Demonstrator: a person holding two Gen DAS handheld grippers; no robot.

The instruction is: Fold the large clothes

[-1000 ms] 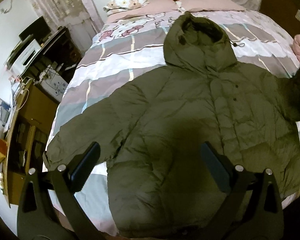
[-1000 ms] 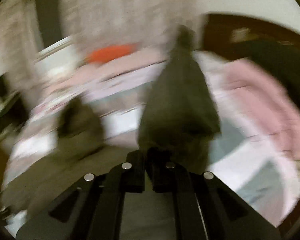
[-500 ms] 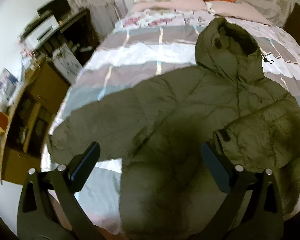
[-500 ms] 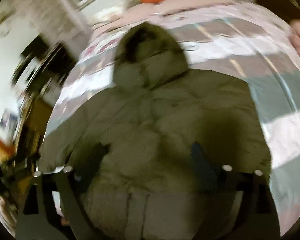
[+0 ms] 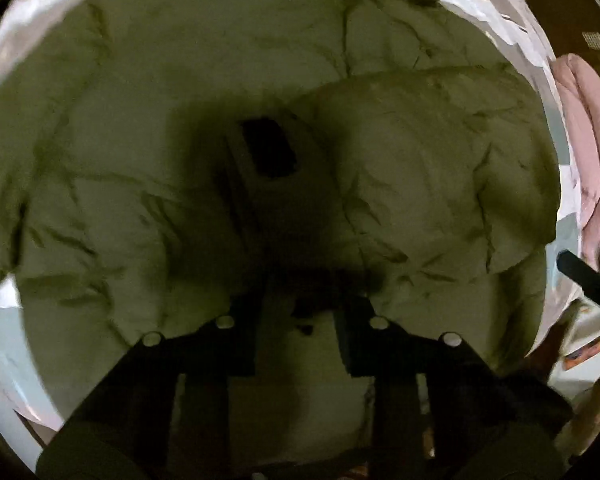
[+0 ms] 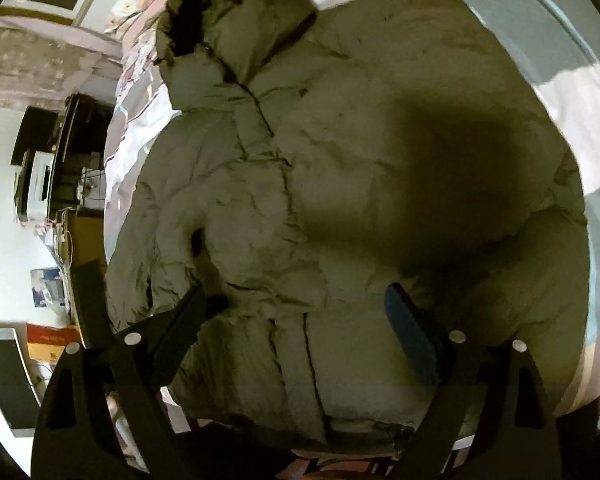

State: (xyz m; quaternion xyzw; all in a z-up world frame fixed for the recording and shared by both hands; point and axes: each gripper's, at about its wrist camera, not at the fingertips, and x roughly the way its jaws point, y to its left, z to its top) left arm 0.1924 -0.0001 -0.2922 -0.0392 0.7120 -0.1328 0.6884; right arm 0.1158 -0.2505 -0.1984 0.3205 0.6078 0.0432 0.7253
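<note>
An olive green hooded puffer jacket (image 6: 340, 160) lies front up on the bed, its hood (image 6: 228, 12) toward the pillows. Its right sleeve (image 5: 440, 168) lies folded across the chest; the sleeve cuff (image 5: 268, 156) shows near the middle. My left gripper (image 5: 298, 312) is low over the jacket's front, its jaws narrowed with a fold of the green fabric between them. My right gripper (image 6: 296, 312) is open and empty just above the jacket's lower part. The other sleeve (image 6: 156, 240) lies along the jacket's left side.
The striped bedspread (image 6: 572, 88) shows around the jacket. A pink quilt (image 5: 588, 152) lies at the bed's right edge. A dark desk with a white printer (image 6: 40, 184) and a wooden cabinet (image 6: 84, 248) stand left of the bed.
The right gripper let go of the sleeve, which now lies folded over the chest, and opened. The left gripper dropped onto the jacket and narrowed its jaws on the fabric.
</note>
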